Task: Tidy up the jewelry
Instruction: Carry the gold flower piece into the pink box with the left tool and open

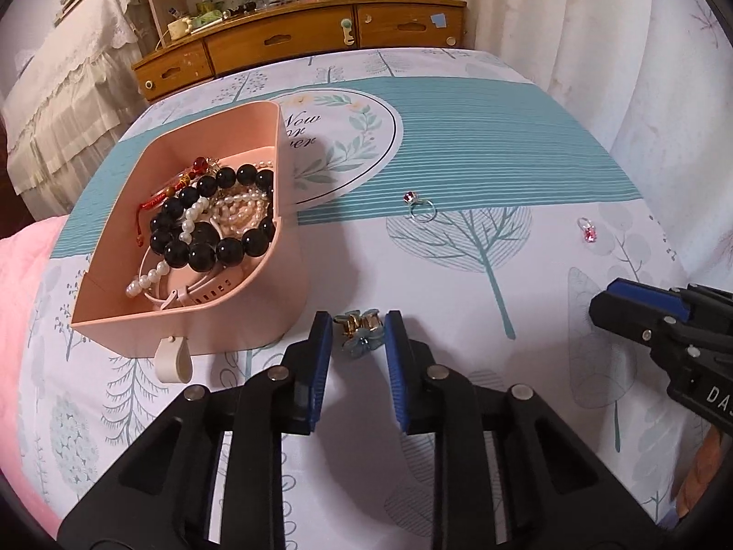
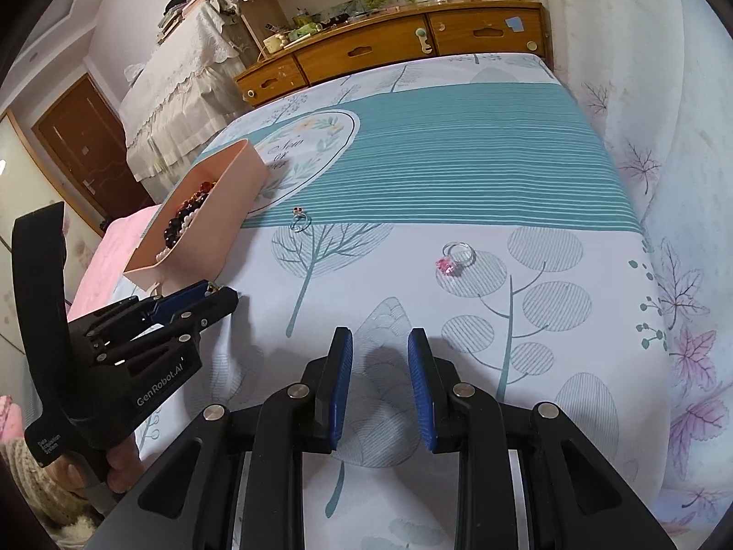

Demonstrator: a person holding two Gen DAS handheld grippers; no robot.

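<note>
Three loose pieces lie on the printed bedsheet (image 1: 458,146), outside the pink box (image 1: 137,238).

Item 1: small hair clip (image 1: 359,332), pale blue petals with gold metal, near edge of the scene, just right of the box's near corner. It sits between the blue ribbed pads of the left gripper (image 1: 358,327); the fingers stand a little apart on either side, and whether the pads press it cannot be told.

Item 2: thin silver ring with red stone (image 1: 419,206), farther off, at the edge of the teal striped band.

Item 3: clear ring with pink stone (image 2: 453,259), right of the others, on a grey leaf print.

Container: pink box, rounded plastic, open top, cream loop tab (image 1: 172,360) at its near wall. It holds glossy black beads (image 1: 206,238), white pearl strands (image 1: 238,213), a red cord bracelet (image 1: 158,199) and a pale pink watch strap (image 1: 201,291).

Right gripper (image 2: 380,343): black frame, blue pads set apart, nothing between them, over bare sheet.

Surroundings: wooden drawer unit (image 1: 320,36) at the far end, cluttered on top; lace-covered furniture (image 1: 59,105) far left; floral curtain (image 2: 678,275) on the right; pink blanket (image 1: 23,275) on the left. Nothing blocks the rings.
</note>
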